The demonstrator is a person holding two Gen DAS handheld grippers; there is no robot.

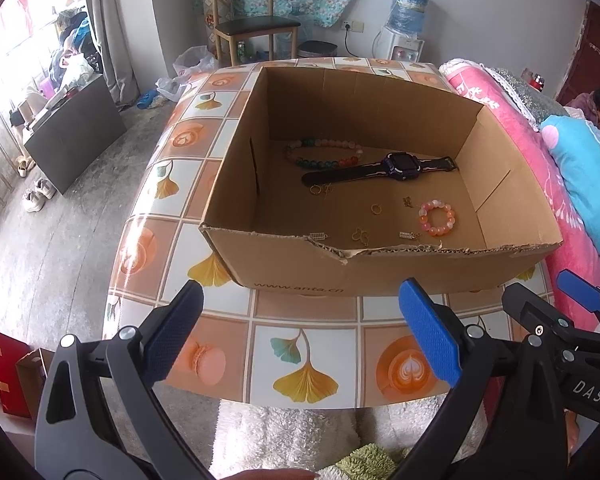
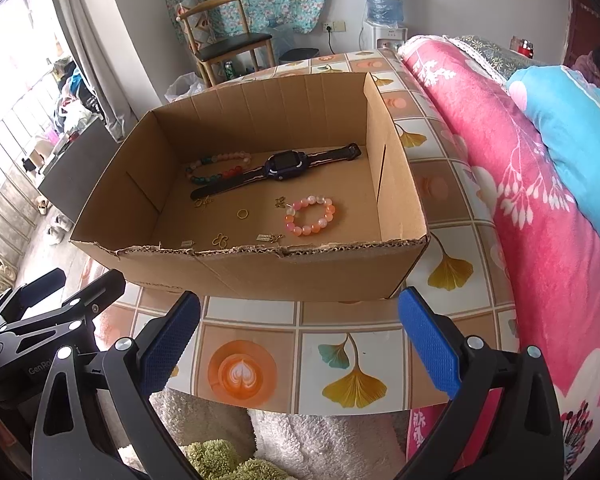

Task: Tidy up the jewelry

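Note:
An open cardboard box (image 1: 300, 268) (image 2: 260, 272) stands on the patterned table. Inside lie a dark smartwatch (image 1: 396, 164) (image 2: 278, 166), a long multicoloured bead bracelet (image 1: 324, 146) (image 2: 216, 166), a pink bead bracelet (image 1: 437, 218) (image 2: 310, 216), a gold ring (image 1: 376, 208) (image 2: 242, 213) and several small gold charms (image 1: 360, 235) (image 2: 220, 240). My left gripper (image 1: 300, 308) hangs open in front of the box's near wall, holding nothing. My right gripper (image 2: 300, 320) is open too, also before the near wall, empty. Each gripper shows in the other's view, at the edge.
The table (image 1: 300, 360) (image 2: 340, 360) carries a tiled cloth with ginkgo leaves and cups. A pink and blue quilt (image 2: 540, 180) lies along the right. A wooden chair (image 1: 252, 20) and water dispenser (image 1: 406, 32) stand behind. A person (image 1: 598, 110) lies at far right.

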